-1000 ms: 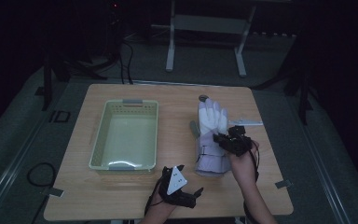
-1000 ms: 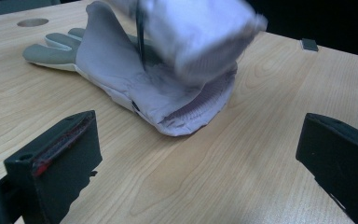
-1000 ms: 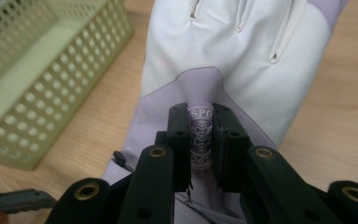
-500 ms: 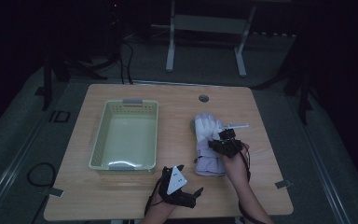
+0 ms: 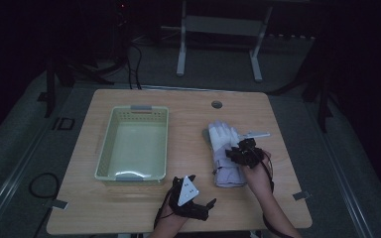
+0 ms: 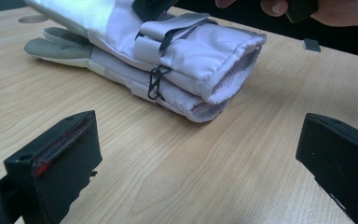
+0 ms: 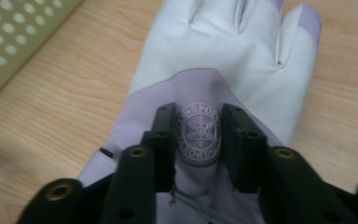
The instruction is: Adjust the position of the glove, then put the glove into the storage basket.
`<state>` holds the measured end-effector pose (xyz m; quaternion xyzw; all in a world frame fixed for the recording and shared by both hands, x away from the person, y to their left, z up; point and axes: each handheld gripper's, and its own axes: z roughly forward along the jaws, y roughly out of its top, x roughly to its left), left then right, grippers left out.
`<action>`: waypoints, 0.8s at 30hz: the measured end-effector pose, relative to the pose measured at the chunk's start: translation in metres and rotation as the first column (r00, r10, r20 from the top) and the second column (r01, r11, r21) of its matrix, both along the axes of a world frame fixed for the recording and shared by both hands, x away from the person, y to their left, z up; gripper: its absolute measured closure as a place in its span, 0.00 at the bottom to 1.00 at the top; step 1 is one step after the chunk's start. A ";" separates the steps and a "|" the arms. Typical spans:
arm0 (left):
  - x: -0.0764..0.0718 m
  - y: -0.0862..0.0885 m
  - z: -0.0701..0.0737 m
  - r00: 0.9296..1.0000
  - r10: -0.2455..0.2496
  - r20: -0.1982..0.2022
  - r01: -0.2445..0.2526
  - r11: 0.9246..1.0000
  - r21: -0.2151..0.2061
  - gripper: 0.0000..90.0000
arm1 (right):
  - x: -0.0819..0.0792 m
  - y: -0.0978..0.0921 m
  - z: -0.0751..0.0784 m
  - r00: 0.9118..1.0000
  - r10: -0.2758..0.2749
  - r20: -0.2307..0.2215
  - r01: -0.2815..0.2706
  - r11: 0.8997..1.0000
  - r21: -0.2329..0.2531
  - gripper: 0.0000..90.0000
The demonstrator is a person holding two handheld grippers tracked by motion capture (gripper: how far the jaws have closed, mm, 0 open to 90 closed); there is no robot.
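On wooden table, right half: pair of white ski gloves, stacked. Right gripper jaws pinched on top glove's snowflake badge. Left gripper near front edge, jaws wide apart, holding nothing. Green basket left. Room dark; metal stand behind.

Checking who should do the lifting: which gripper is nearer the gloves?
Right. The right gripper pinches the gloves on top; the left gripper sits open, apart, near the table's front edge.
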<state>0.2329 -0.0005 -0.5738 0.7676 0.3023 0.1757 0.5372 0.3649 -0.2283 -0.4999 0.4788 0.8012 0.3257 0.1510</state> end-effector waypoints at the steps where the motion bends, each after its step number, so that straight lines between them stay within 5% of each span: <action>1: 0.000 0.000 0.000 1.000 0.002 0.002 -0.002 1.000 0.003 0.00 | -0.001 0.000 0.001 1.000 0.002 0.014 -0.002 1.000 0.001 0.70; 12: 0.003 0.001 0.000 0.999 0.022 -0.026 -0.022 1.000 -0.001 0.00 | -0.010 -0.015 0.018 0.990 0.051 0.132 -0.061 0.996 0.070 0.28; 16: 0.005 0.004 0.000 0.999 0.003 -0.046 -0.004 0.999 -0.034 0.00 | -0.016 -0.020 0.020 0.978 0.141 0.157 -0.154 0.985 0.076 0.13; 20: 0.004 -0.001 0.002 0.999 -0.029 -0.016 0.029 1.000 0.003 0.00 | -0.019 -0.029 0.023 0.974 0.155 0.166 -0.168 0.984 0.067 0.15; 24: 0.000 -0.009 0.016 0.998 -0.044 0.050 0.044 0.999 0.007 0.00 | -0.019 -0.043 0.029 0.955 0.179 0.238 -0.184 0.983 -0.001 0.16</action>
